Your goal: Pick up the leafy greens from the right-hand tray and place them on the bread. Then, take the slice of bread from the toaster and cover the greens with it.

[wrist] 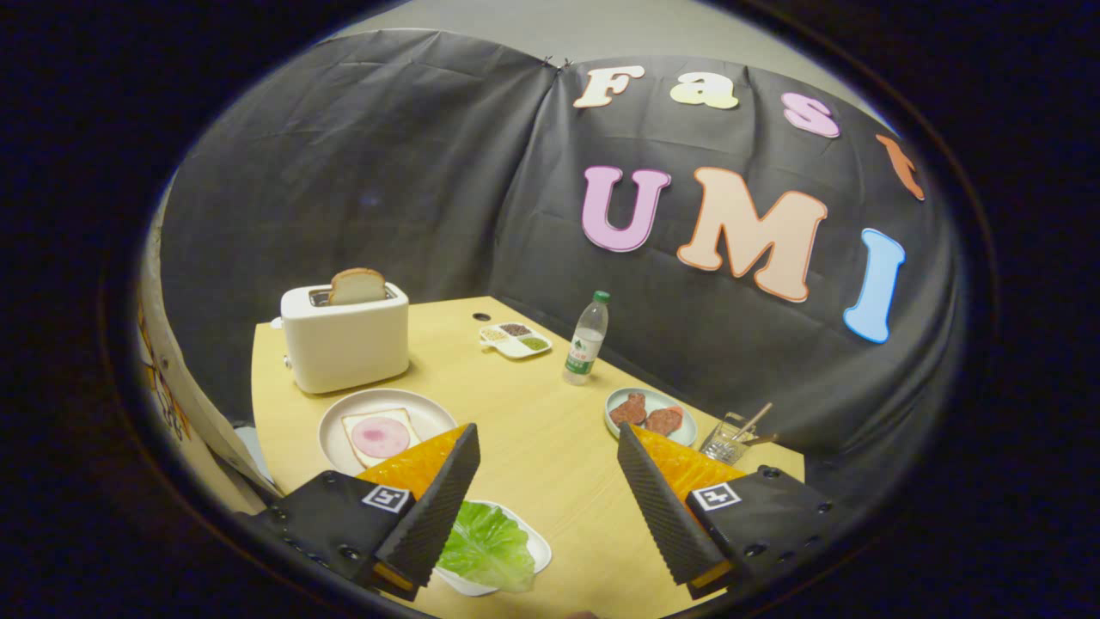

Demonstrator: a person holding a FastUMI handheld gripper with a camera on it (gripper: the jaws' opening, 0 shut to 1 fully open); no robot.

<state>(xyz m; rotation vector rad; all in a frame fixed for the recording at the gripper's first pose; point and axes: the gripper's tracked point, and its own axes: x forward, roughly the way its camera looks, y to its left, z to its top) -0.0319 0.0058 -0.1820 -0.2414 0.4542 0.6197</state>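
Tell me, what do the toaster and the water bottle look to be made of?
The toaster looks like glossy cream plastic or enamelled metal: smooth, faintly shiny, no seams to settle it. The bottle looks like clear thin plastic with a green cap. The gripper is open above the greens.

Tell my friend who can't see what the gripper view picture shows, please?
An open gripper hangs over a wooden table, its fingers wide apart and holding nothing, with leafy greens in a white tray by the left finger. Beyond lie a plate of bread topped with ham, and a white toaster with a bread slice sticking up.
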